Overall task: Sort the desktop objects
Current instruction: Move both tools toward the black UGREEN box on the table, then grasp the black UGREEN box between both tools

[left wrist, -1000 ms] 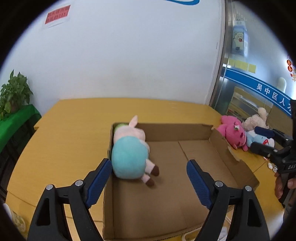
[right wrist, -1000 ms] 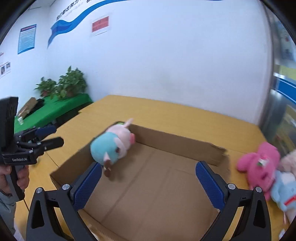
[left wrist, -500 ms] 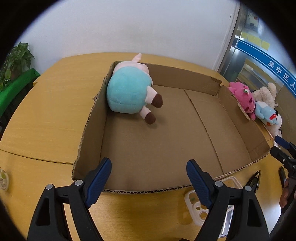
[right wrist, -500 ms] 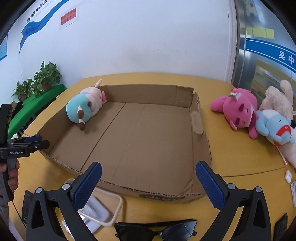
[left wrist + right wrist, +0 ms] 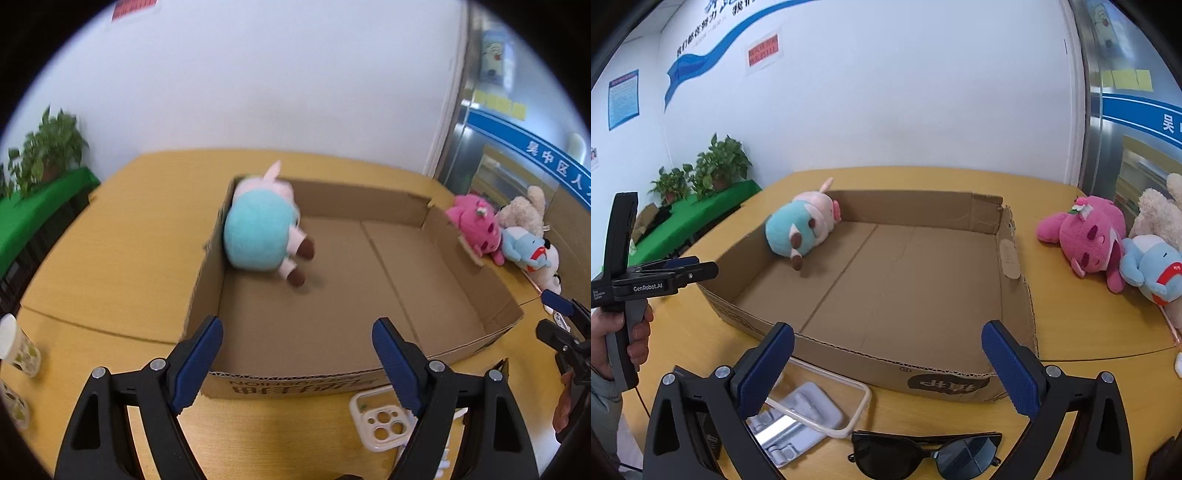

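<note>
A shallow open cardboard box (image 5: 476, 295) (image 5: 1015, 295) stands on the yellow table. A pink and teal plush pig (image 5: 262, 225) (image 5: 798, 229) lies in its far left corner. A pink plush (image 5: 1086, 232) (image 5: 476, 225), a blue plush (image 5: 1152, 266) (image 5: 524, 247) and a beige plush (image 5: 1156, 210) lie on the table right of the box. My left gripper (image 5: 297, 362) is open and empty, held before the box's near wall. My right gripper (image 5: 888, 365) is open and empty, also before the near wall.
Black sunglasses (image 5: 927, 454), a clear phone case (image 5: 827, 398) and a grey tray (image 5: 790, 424) lie by the near table edge. A white phone case (image 5: 380, 421) lies in front of the box. Patterned cups (image 5: 18, 347) stand at the left. Potted plants (image 5: 713, 170) stand on a green stand beyond.
Both grippers have drawn back from over the box to in front of its near wall, still open. The plush pig has stayed in the box's corner.
</note>
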### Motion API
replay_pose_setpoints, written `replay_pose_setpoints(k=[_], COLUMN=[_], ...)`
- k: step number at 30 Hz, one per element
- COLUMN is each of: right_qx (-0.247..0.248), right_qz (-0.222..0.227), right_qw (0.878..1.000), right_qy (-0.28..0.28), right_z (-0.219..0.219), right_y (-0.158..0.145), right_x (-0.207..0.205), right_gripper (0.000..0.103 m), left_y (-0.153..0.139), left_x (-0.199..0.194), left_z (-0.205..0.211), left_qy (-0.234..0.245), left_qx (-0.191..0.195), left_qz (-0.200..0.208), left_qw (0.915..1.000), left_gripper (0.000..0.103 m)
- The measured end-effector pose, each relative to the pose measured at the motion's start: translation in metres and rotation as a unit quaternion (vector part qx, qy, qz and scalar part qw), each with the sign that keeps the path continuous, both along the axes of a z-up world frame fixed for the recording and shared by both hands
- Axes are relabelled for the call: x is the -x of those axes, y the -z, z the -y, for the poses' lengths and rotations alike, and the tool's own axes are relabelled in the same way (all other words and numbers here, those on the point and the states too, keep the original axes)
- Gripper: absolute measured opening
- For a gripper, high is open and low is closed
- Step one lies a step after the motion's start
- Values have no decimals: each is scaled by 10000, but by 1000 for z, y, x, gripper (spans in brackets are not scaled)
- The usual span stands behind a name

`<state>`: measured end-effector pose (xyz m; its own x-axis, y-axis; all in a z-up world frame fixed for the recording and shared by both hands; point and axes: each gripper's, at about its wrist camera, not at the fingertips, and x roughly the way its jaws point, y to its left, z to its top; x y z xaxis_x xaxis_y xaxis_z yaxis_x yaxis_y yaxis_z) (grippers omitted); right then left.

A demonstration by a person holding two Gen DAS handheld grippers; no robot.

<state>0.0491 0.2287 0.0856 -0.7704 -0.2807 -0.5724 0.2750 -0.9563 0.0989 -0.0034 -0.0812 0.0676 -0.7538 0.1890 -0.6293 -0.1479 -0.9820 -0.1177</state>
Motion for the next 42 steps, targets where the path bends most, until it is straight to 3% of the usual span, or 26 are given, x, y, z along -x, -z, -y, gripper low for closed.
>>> replay_pose_setpoints(k=[5,9,10,12,16,20,22,24,25,29,32,35,37,42], right_qx=[-322,-268,-257,-178,-341,-74,170,-88,-214,-516,-642,-488,-301,-444], right_qz=[-592,-940,-816,-654,-819,-303,317,1097,1237,1075,1181,1618,1893,1656], right_qw=[9974,9940,9954,9973,9958,9897,9843,9764,9715,9589,9470,9384,9352,9356], right_qy=[263,497,433,294,-206,-1401,-1727,-1859,-2012,-2575,-2919,-3015,-2977,-3086], right_z=[1,1,2,5,24,53,69,93,104,143,167,176,177,188], right_y=[-15,0,4,7,12,32,49,67,73,74,80,97,106,104], right_x=[-29,-48,-47,-46,-58,-63,-58,-48,-48,-59,-61,-58,-55,-66], right_gripper=[103,103,103,103,103,103,103,103,103,103,103,103,103,103], left_y=[-28,-23,-19,-14,1,19,30,38,42,46,54,69,80,103], left_x=[-38,-54,-57,-62,-80,-101,-110,-117,-122,-130,-129,-125,-124,-122], left_z=[-9,-1,3,7,24,41,46,49,51,55,59,66,68,73], left_qy=[96,113,89,-49,-597,-769,-882,-1072,-1106,-1522,-1609,-1031,-790,-893], left_qx=[159,-333,-494,-509,-376,-367,-302,-205,-173,94,151,-500,-1048,-1813], left_qz=[-574,-311,-228,-149,-93,83,250,330,326,191,343,890,1201,1615], left_qw=[9982,9989,9985,9986,9975,9963,9953,9935,9932,9881,9863,9894,9840,9660], left_gripper=[84,84,84,84,84,84,84,84,84,84,84,84,84,84])
